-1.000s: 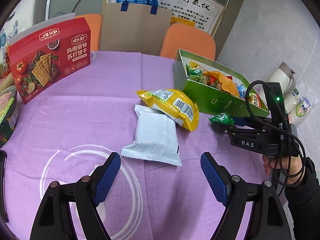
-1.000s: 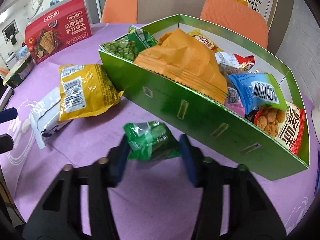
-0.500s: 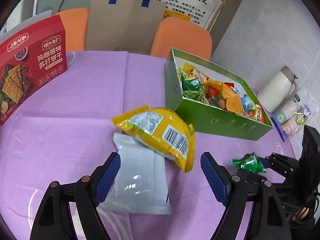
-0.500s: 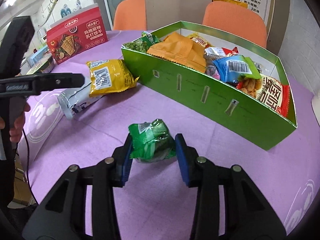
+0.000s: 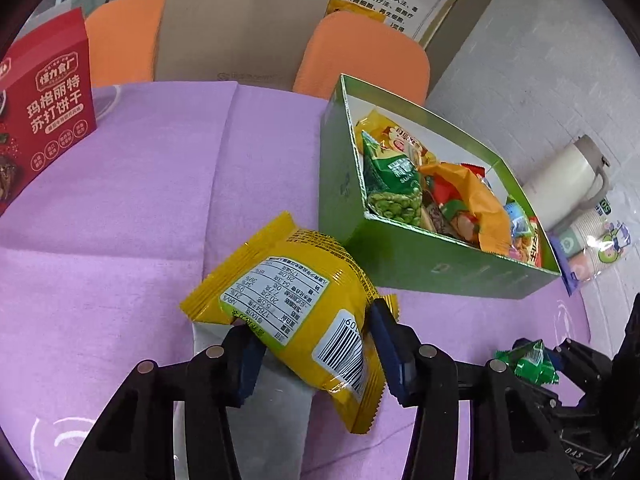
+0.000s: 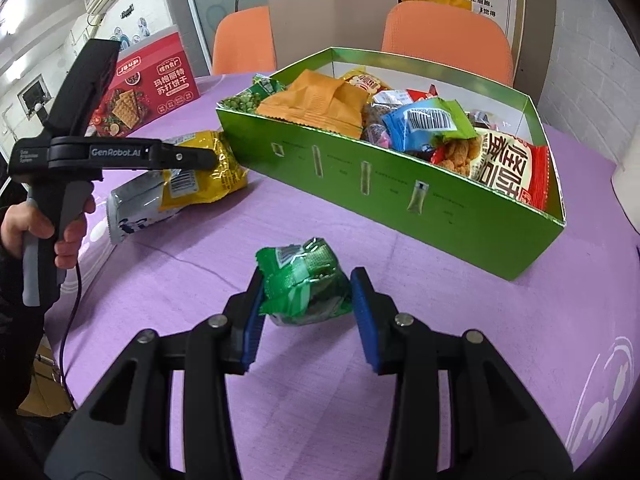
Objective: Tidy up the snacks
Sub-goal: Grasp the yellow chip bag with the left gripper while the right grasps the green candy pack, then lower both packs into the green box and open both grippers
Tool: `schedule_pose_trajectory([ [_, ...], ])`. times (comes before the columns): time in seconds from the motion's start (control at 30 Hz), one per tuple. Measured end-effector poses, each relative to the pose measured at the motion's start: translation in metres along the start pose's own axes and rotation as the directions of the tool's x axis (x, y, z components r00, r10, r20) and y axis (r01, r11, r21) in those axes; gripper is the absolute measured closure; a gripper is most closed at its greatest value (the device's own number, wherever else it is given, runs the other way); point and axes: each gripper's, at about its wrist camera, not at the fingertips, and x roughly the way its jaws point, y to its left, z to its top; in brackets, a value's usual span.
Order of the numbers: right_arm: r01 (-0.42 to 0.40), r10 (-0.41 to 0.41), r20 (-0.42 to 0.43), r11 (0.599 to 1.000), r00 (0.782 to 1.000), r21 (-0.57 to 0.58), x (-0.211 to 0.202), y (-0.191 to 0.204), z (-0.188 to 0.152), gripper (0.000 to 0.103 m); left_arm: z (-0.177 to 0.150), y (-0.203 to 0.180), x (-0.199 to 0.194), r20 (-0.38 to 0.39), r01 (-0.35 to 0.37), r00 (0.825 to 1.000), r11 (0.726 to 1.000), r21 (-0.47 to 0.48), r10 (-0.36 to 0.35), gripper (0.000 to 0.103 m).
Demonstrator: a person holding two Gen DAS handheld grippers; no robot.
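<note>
A yellow snack bag (image 5: 304,308) lies on a white packet (image 5: 272,404) on the purple tablecloth. My left gripper (image 5: 316,350) has its jaws closing around the yellow bag, and both blue pads press its sides. In the right wrist view the yellow bag (image 6: 212,168) and white packet (image 6: 136,208) sit at the left, under the left gripper (image 6: 200,158). My right gripper (image 6: 308,312) is shut on a small green snack packet (image 6: 306,284), held above the cloth in front of the green box (image 6: 400,196). That green box (image 5: 400,264) holds several snack bags.
A red cracker box (image 5: 44,112) stands at the far left of the table. Two orange chairs (image 5: 368,56) and a brown paper bag (image 5: 236,24) sit behind the table. A pale kettle (image 5: 568,176) and paper cups (image 5: 588,240) stand to the right of the box.
My left gripper moved forward over the white packet and closed from wide open onto the yellow bag. My right gripper, still holding the green packet, drew back from the green box.
</note>
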Motion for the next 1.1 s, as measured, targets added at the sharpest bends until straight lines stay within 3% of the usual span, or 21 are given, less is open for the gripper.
schedule_pose_trajectory([
  [0.1,-0.008,0.008,-0.004,1.000,1.000,0.011,0.002,-0.002,-0.003,0.060,-0.010,-0.010,-0.010,-0.001,0.018,1.000,0.999,0.033,-0.018,0.061],
  [0.3,-0.015,0.016,-0.018,0.999,1.000,0.030,0.008,-0.005,-0.006,0.060,-0.042,-0.039,-0.024,-0.043,0.070,0.997,0.988,0.137,-0.065,0.060],
  [0.67,-0.025,0.026,-0.033,0.999,0.999,0.047,0.012,-0.008,-0.010,0.059,-0.047,-0.068,-0.013,-0.038,-0.011,0.999,0.981,0.192,0.018,0.052],
  [0.97,-0.029,0.030,-0.030,0.998,0.999,0.049,0.013,-0.008,-0.010,0.058,-0.052,-0.077,-0.005,-0.058,-0.005,0.998,0.978,0.208,0.017,0.051],
  [1.1,-0.025,0.027,-0.028,0.998,0.999,0.054,0.014,-0.008,-0.010,0.057,-0.053,-0.078,0.001,-0.071,-0.010,0.997,0.978,0.207,0.025,0.044],
])
